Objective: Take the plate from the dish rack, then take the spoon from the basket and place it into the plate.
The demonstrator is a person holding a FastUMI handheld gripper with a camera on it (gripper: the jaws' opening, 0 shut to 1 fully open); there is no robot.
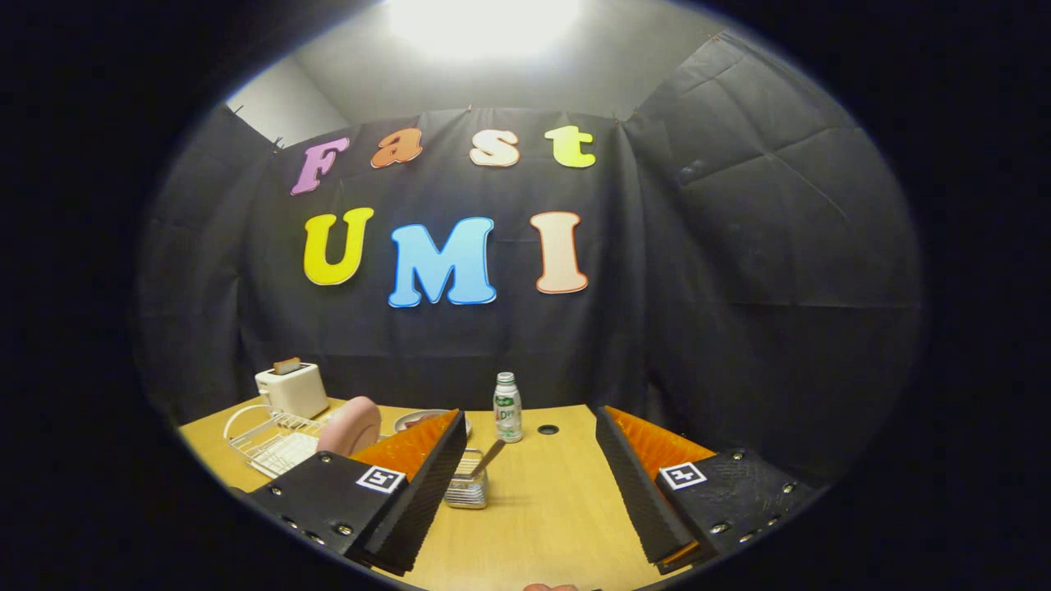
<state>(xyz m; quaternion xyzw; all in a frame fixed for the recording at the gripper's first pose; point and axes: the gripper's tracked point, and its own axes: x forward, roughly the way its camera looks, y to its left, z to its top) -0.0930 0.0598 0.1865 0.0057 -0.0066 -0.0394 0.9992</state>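
**Tongs spread and empty above the surface; plate still in rack**

The tongs [525,501] are found spread wide, with nothing held between the fingers, poised above the near part of the surface [542,525]. The stance is judged to be a starting one, no step of the task being yet done.

The plate [351,425] is seen standing on edge in the dish rack [267,439] toward the far left corner, partly hidden behind the left finger. The spoon [490,456] is seen leaning handle-up in the small basket [466,488], just beside the left finger's inner face.

A toaster [291,390] is noted behind the rack, and a bottle [507,408] at the far edge, beyond the basket. A dish [415,420] lies half hidden behind the left finger. The basket is judged to stand close to the path toward the rack.
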